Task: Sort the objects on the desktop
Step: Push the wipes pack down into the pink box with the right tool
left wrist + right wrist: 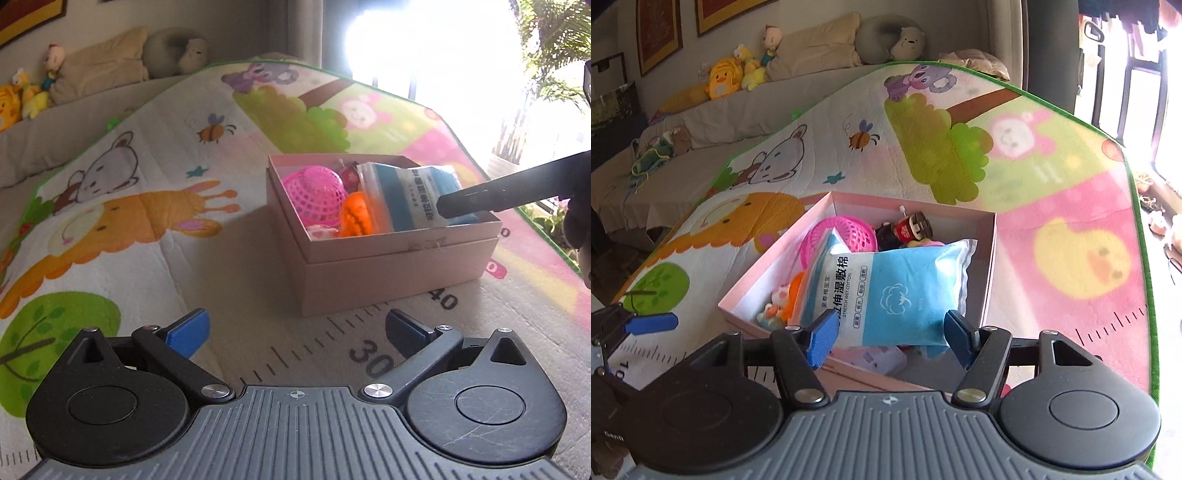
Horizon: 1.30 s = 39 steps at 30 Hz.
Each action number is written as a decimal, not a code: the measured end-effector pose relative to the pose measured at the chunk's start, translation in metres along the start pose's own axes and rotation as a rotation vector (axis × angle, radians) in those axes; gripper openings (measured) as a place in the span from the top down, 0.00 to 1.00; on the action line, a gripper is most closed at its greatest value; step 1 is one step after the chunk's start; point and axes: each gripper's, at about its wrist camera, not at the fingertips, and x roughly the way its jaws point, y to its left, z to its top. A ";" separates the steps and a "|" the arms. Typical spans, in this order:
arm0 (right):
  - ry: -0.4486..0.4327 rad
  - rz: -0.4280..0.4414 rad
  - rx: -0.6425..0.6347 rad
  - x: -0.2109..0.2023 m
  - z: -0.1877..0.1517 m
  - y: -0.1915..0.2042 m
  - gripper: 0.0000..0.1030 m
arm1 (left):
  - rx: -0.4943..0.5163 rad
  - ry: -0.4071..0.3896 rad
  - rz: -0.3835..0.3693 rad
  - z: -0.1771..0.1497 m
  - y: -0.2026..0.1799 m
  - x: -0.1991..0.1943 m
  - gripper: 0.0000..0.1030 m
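Note:
A pink box [388, 266] stands on the play mat, also in the right wrist view [991, 251]. In it lie a pink mesh ball [314, 192], an orange toy [356, 218], a small red toy [910, 227] and a blue and white cotton pad pack [897, 291], which leans on the near wall. My right gripper [890, 338] is open just above the pack's near end; its fingers stand on either side of the pack without touching it. Its finger [498, 192] reaches over the box. My left gripper [295, 332] is open and empty, low over the mat in front of the box.
The cartoon play mat [147, 221] has a printed ruler scale [369, 354] and a green edge [1145, 295] at the right. A sofa with pillows and plush toys [738, 77] runs behind. A bright window [424, 48] lies to the right.

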 end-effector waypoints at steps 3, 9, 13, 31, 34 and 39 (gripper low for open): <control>-0.060 -0.052 0.038 -0.015 -0.006 -0.009 0.34 | -0.003 0.000 0.007 -0.002 0.001 -0.002 0.00; -0.007 0.008 0.255 -0.003 -0.007 -0.043 0.27 | -0.017 0.011 0.017 -0.001 -0.001 -0.003 0.00; 0.022 0.058 0.279 0.019 -0.002 -0.037 0.22 | -0.016 0.007 0.012 -0.002 -0.003 -0.006 0.00; -0.025 -0.050 0.070 -0.011 -0.051 0.030 0.00 | -0.197 0.107 0.303 -0.021 0.013 0.009 0.00; 0.055 -0.051 0.076 0.000 -0.076 0.036 0.00 | -0.206 0.084 0.313 -0.023 0.011 0.008 0.00; 0.077 -0.102 0.025 0.020 -0.080 0.048 0.00 | -0.209 0.065 0.327 -0.026 0.008 0.006 0.00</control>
